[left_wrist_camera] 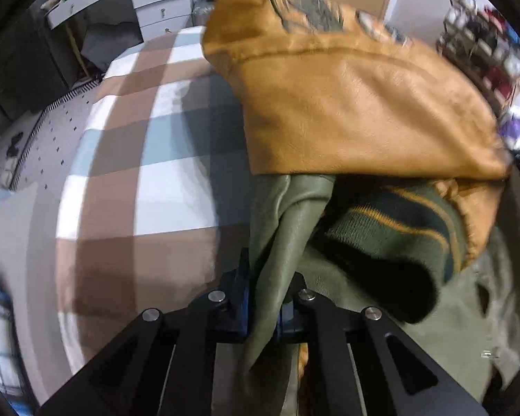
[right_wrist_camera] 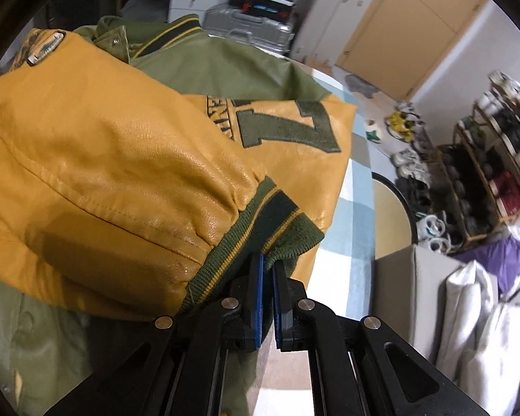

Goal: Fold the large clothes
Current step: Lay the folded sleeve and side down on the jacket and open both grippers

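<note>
A leather varsity jacket (left_wrist_camera: 357, 104) with an olive green body, mustard yellow sleeves and dark green ribbed cuffs lies bunched over a checked bed. My left gripper (left_wrist_camera: 265, 291) is shut on a fold of its green leather (left_wrist_camera: 287, 215), held up above the bed. In the right wrist view the jacket (right_wrist_camera: 104, 159) fills the left side, with a green number patch (right_wrist_camera: 287, 124) on a yellow sleeve. My right gripper (right_wrist_camera: 267, 270) is shut on the ribbed cuff (right_wrist_camera: 280, 228) of that sleeve.
The bed has a brown, blue and white checked cover (left_wrist_camera: 149, 159). White drawers (left_wrist_camera: 159, 3) and a silver suitcase (right_wrist_camera: 249, 27) stand beyond it. A shoe rack (right_wrist_camera: 495, 180), loose shoes and white bags (right_wrist_camera: 482, 332) stand on the floor to the right.
</note>
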{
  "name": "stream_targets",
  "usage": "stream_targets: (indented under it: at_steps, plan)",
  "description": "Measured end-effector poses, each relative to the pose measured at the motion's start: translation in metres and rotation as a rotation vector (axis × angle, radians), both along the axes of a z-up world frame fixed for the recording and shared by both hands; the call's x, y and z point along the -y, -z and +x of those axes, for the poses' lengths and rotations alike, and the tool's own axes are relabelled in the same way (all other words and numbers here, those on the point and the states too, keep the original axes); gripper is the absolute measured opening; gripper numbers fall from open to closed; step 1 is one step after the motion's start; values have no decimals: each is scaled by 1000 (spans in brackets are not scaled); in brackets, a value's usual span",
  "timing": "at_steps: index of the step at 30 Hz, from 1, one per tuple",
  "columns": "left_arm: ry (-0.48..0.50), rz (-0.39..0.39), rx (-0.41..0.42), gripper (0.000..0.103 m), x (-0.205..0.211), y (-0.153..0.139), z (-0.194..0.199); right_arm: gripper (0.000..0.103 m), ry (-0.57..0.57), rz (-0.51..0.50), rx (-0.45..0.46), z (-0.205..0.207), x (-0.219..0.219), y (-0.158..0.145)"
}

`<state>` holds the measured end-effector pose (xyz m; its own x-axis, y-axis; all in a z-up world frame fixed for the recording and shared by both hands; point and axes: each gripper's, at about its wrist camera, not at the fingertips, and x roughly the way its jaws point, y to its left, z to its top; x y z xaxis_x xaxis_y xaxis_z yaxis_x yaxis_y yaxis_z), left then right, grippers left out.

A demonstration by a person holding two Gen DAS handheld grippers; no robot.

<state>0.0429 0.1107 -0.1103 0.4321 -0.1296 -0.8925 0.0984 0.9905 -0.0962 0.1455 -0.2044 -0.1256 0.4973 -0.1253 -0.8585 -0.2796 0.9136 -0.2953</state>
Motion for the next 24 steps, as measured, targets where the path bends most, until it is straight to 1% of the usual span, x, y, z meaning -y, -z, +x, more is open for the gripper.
stream_targets:
  at_steps: [2, 4, 5, 6, 7, 8, 9, 10, 11, 13, 14, 15, 16, 17, 18, 19, 20, 21, 22, 23, 24]
  plan:
    - [-27, -42, 32, 11, -8, -22, -2, 8, 21, 80, -10, 5, 8, -20]
    - [-10, -72, 79, 12, -7, -45, -2, 20, 69, 238, 29, 9, 23, -51]
    - [9, -67, 129, 21, -1, -60, -1, 24, 82, 299, 56, 9, 28, -63]
    - [24, -51, 181, 44, 4, -73, 1, 35, 89, 390, 100, 10, 30, -81]
    - [49, -42, 240, 59, 11, -86, 7, 49, 80, 443, 134, 11, 26, -94]
    - [79, -42, 303, 84, 19, -97, 16, 55, 66, 476, 164, 11, 21, -103]
    - [105, -36, 356, 88, 29, -104, 26, 63, 52, 490, 179, 13, 15, -108]
    - [120, -13, 363, 88, 36, -100, 40, 63, 26, 493, 175, 18, 2, -109]
    - [130, 11, 324, 88, 48, -94, 61, 63, 9, 489, 158, 22, -8, -107]
    - [159, -18, 237, 88, 63, -73, 88, 63, -5, 462, 103, 33, -27, -90]
    - [139, -25, 173, 88, 67, -55, 106, 63, 9, 428, 70, 40, -32, -74]
    - [125, -28, 117, 88, 75, -43, 114, 63, 25, 407, 45, 43, -37, -62]
    - [124, -60, 27, 87, 74, -16, 130, 63, 55, 385, -4, 49, -39, -39]
    - [112, -62, -14, 87, 70, -1, 141, 63, 67, 380, -33, 50, -41, -25]
    - [89, -29, -61, 87, 67, 20, 148, 62, 76, 382, -65, 50, -42, -11]
    - [80, -21, -92, 87, 65, 36, 151, 63, 80, 371, -88, 51, -44, 7]
    - [82, -15, -87, 87, 67, 41, 146, 63, 70, 346, -74, 49, -48, 14]
    - [98, 19, -68, 88, 68, 46, 143, 63, 43, 290, -48, 46, -56, 21]
    - [119, 62, -51, 88, 72, 48, 139, 64, 23, 235, -39, 44, -64, 24]
    - [130, 87, -45, 88, 73, 47, 137, 64, 10, 192, -34, 43, -69, 25]
    - [126, 90, -52, 88, 72, 44, 137, 64, 0, 156, -41, 44, -74, 25]
